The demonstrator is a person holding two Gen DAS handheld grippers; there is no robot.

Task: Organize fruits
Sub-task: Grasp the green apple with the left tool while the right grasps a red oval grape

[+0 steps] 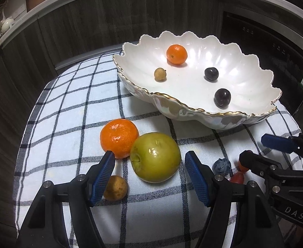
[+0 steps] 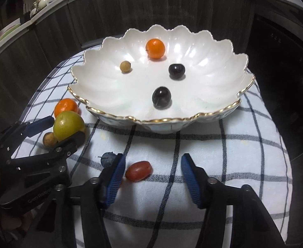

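White scalloped bowl (image 2: 223,66), gold-edged rim, holds four fruits, all apart: small orange (image 2: 155,48), tan longan (image 2: 125,66), two dark plums (image 2: 176,71) (image 2: 161,97). On the checked cloth outside: larger orange (image 1: 119,141) touching green apple (image 1: 155,157); brown longan (image 1: 115,188) just beside the apple; red grape (image 2: 138,170); bluish wrinkled fruit (image 1: 221,166), possibly a blueberry.

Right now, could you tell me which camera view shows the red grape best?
The right wrist view: the red grape lies whole and unobstructed on the checked cloth, just ahead of the open right tool. In the left wrist view, that tool hides most of it, leaving only red slivers.
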